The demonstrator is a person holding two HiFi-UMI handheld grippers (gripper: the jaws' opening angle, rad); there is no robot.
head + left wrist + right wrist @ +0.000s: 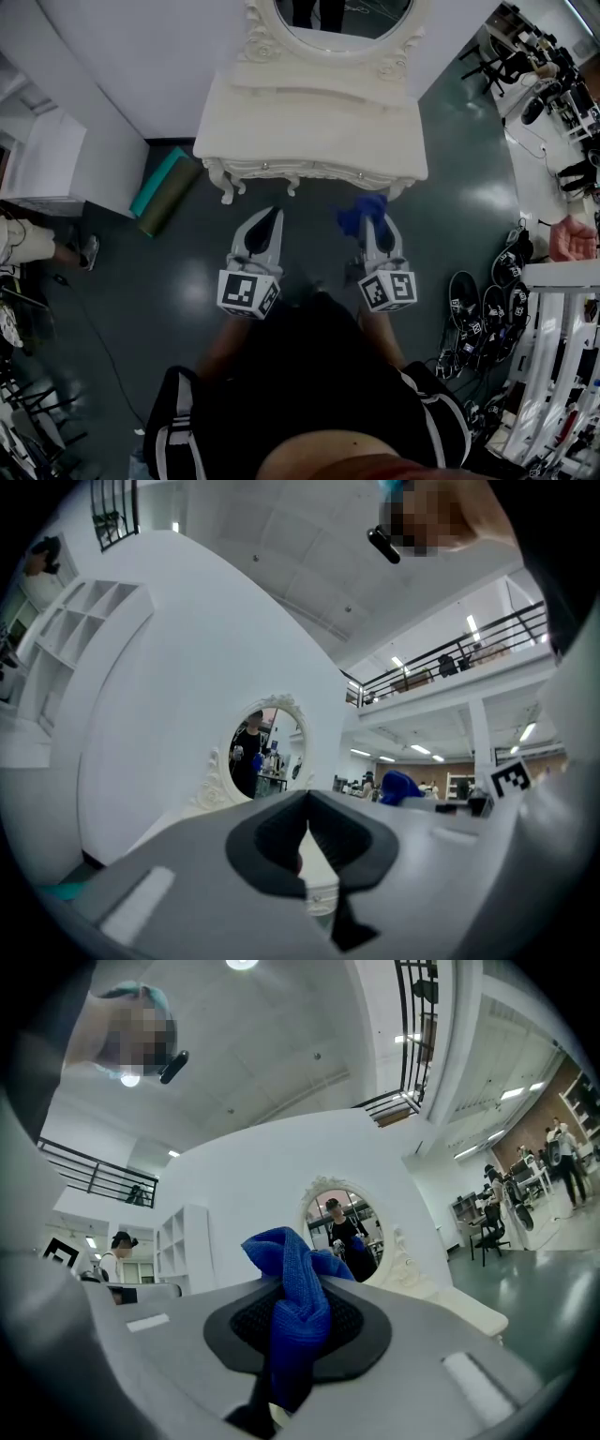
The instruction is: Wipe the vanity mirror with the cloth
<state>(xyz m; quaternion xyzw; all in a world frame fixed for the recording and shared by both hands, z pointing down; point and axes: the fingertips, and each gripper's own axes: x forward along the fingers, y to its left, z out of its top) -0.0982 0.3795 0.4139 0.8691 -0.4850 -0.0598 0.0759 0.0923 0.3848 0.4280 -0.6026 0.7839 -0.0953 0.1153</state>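
Right hand-held gripper [379, 232] clamps cloth [298, 1309], facing mirror [343, 1229].

Count was: 1 vanity mirror [342, 19], 1 white bench [309, 131], 1 blue cloth [361, 214]. 2 grippers, left gripper [270, 217] and right gripper [380, 230]; each had 2 fingers [251, 236] and 1 marker cube [248, 291]. 1 teal-and-olive roll [164, 192] was on the floor [141, 281].

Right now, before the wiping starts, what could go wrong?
The blue cloth is only a bunched strip pinched in the right claw, so it might slip out while rubbing the mirror. The shut, empty left claw hangs close to the vanity table and might bump its edge.
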